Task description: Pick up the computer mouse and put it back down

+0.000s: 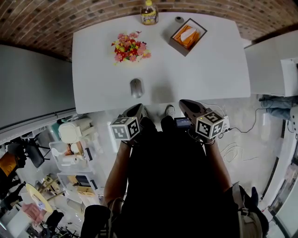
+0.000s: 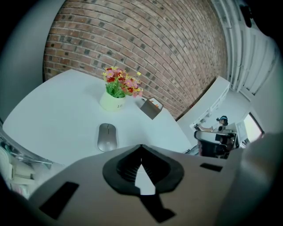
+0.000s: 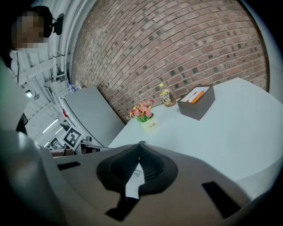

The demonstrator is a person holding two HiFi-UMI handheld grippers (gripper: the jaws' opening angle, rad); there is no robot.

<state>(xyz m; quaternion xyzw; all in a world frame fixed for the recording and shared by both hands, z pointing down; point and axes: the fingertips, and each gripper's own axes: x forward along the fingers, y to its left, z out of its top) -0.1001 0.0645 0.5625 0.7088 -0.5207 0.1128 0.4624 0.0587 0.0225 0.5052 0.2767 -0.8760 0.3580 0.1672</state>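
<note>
The grey computer mouse [image 1: 136, 87] lies flat on the white table [image 1: 209, 69], close to its near edge. My left gripper [image 1: 138, 109] hangs just short of that edge, a little behind the mouse, shut with nothing in it. In the left gripper view the mouse [image 2: 107, 137] rests ahead and to the left of the left gripper [image 2: 141, 147], apart from it. My right gripper [image 1: 184, 103] is off to the right of the mouse, also short of the table edge. The right gripper [image 3: 141, 144] has its jaws together, empty.
A pot of red and pink flowers [image 1: 130, 46] stands behind the mouse. Farther back are a yellow bottle [image 1: 149, 13] and a dark box with orange contents [image 1: 187, 36]. A grey cabinet [image 1: 32, 83] flanks the table's left, a white counter [image 1: 272, 65] its right.
</note>
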